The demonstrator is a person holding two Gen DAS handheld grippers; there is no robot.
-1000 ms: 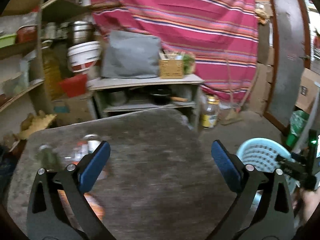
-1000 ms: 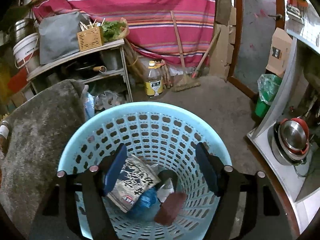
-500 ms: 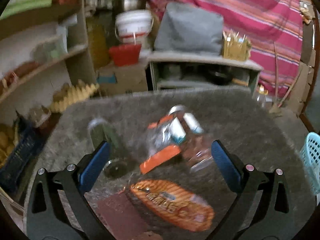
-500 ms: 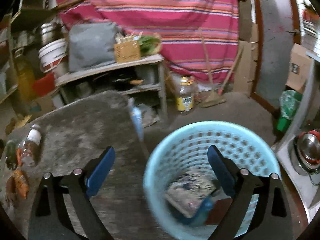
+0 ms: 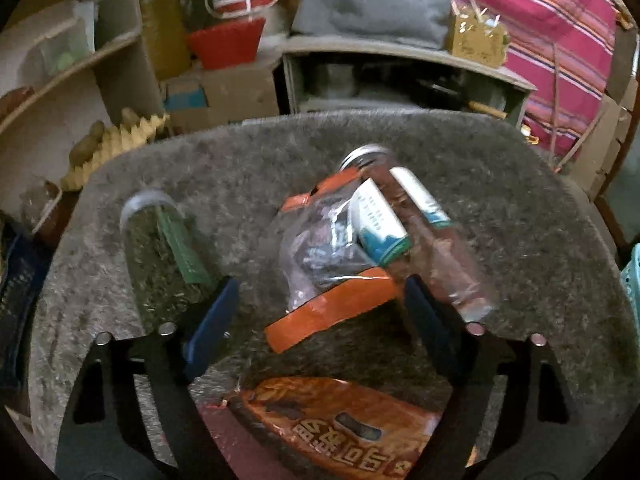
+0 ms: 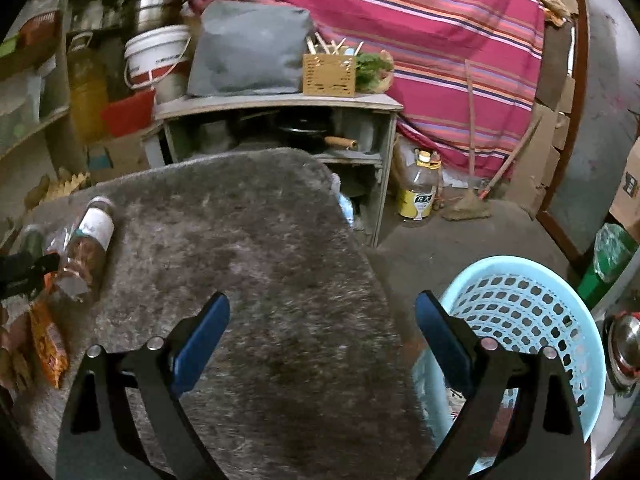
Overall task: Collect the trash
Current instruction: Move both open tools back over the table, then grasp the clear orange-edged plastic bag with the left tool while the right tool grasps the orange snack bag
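Note:
On the grey shaggy table cover [image 5: 500, 208] lies a heap of trash. A clear plastic bag with orange strips [image 5: 332, 276] rests against a lying bottle with brown contents [image 5: 428, 220]. My left gripper [image 5: 316, 316] is low over the bag, jaws closing, the bag's lower orange edge between the pads, which do not press on it. An orange snack packet [image 5: 348, 428] lies under the gripper and a green-filled bottle [image 5: 160, 256] lies to its left. My right gripper [image 6: 322, 332] is open and holds nothing, above bare cover, left of the light blue basket [image 6: 520, 320].
A shelf unit [image 6: 280, 104] with a grey cushion and a wooden box stands behind the table. An oil bottle [image 6: 418, 196] and a broom are on the floor by the striped cloth. Steel pots [image 6: 624, 344] sit right of the basket. Shelves fill the left side.
My left gripper swung left from bare cover to the trash heap, sank closer to it, and its jaws narrowed. My right gripper moved left off the basket to over the table and opened wider.

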